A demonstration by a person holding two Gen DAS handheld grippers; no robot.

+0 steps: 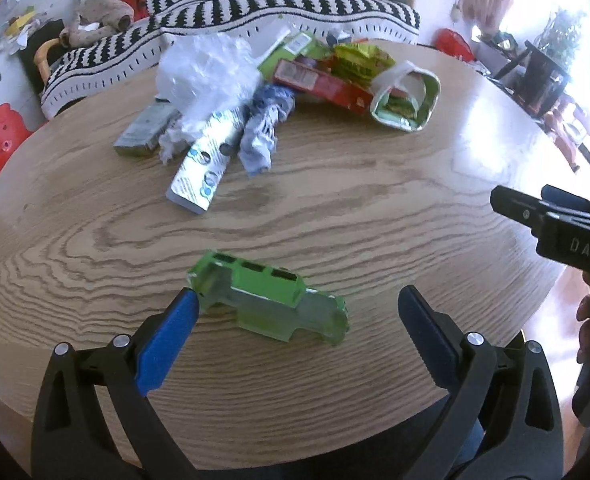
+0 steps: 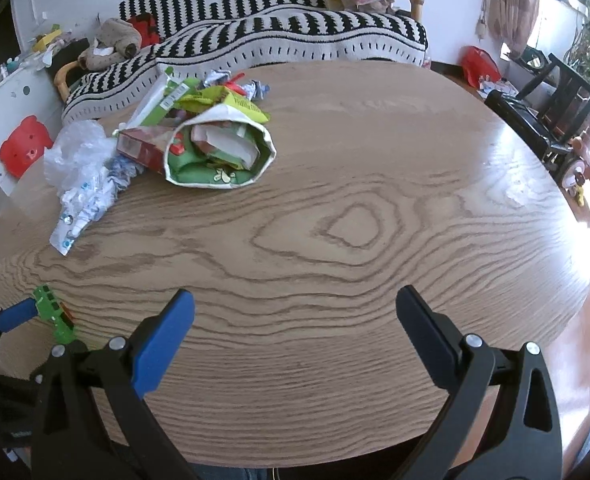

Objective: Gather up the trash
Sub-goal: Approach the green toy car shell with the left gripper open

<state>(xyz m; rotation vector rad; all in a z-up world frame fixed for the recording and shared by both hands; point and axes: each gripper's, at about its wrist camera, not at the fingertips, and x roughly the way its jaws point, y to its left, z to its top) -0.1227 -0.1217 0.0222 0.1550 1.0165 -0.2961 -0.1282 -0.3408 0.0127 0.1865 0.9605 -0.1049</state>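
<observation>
1. Step in hand, by judgement: picking up a stray piece of trash. Left gripper [image 1: 295, 308] spread wide and angled down over the near part of the round wooden table [image 1: 375, 208], straddling a flattened green carton [image 1: 271, 304].
2. Carton lying flat on the wood, apart from the rest, its left end touching or just beside the blue pad of the left finger [image 1: 175, 320]; right finger well clear of it. Nothing gripped yet.
3. Right gripper [image 2: 295, 312] also spread wide, empty, hanging over bare wood at the near right, well apart from any trash.
4. Next move likely calls for closing on the carton; thin and flat, so prone to slide or buckle rather than lift cleanly.
5. Likely destination: the open white-rimmed bag [image 2: 219, 152] lying on its side at the far left of the right-wrist view, already stuffed with wrappers.
6. Around the bag: a red box [image 1: 323, 84], crumpled clear plastic [image 1: 207, 68], a silver blister pack [image 1: 207, 156], a crumpled blue-grey wad [image 1: 263, 132], all crowded in one heap.
7. Between carton and heap, open wood; nothing in the way.
8. Beyond the table: a striped black-and-white sofa [image 2: 295, 40].
</observation>
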